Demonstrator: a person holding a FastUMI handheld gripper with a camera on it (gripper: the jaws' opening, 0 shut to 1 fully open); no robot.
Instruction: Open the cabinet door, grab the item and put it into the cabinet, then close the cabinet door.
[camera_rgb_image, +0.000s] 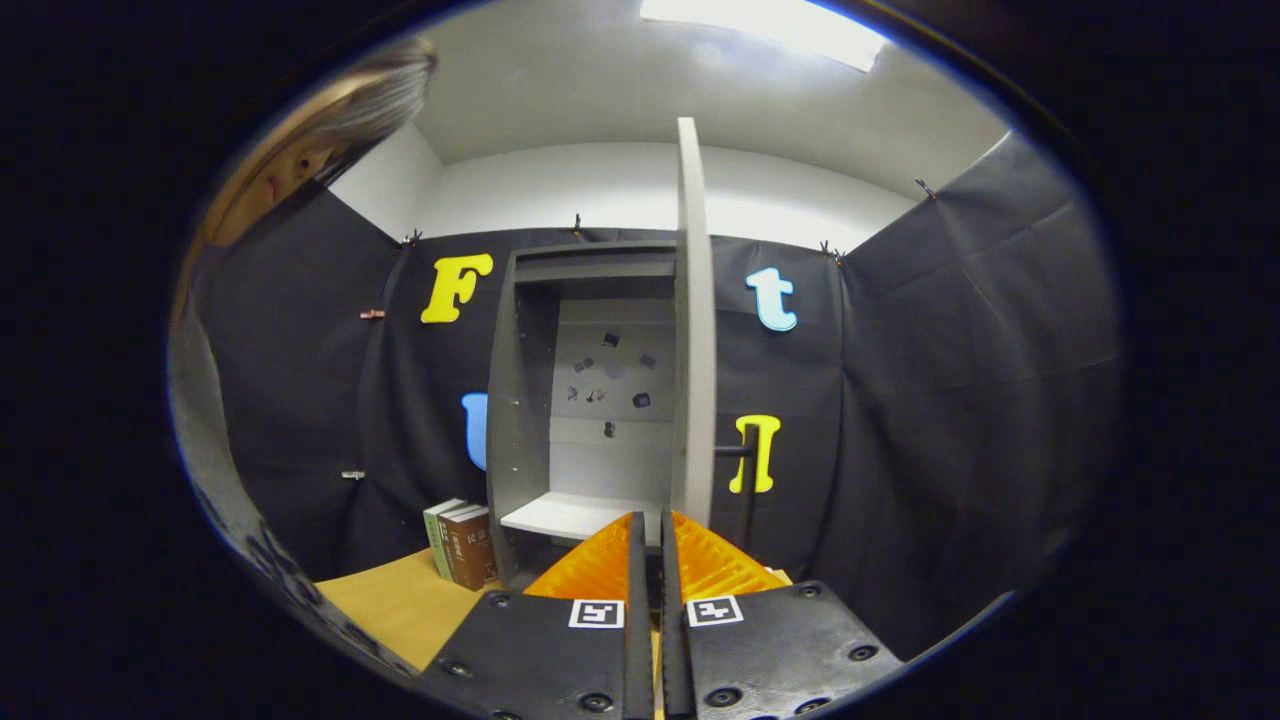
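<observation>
A grey cabinet (530, 400) stands on the table against the booth wall, ahead of my fingers. Its door (693, 330) is swung open toward me and shows edge-on, with a dark bar handle (740, 470) on its right face. Inside I see a white shelf (570, 515) and a pale back panel with small dark marks. My gripper (651, 545) points at the foot of the open door, its fingers close together with only a thin gap and nothing between them. A few books (462, 545) stand upright just left of the cabinet.
A wooden tabletop (400, 600) stretches under the books and left of my fingers. A person's head and shoulder lean in at the far left. Black cloth walls close the booth on three sides.
</observation>
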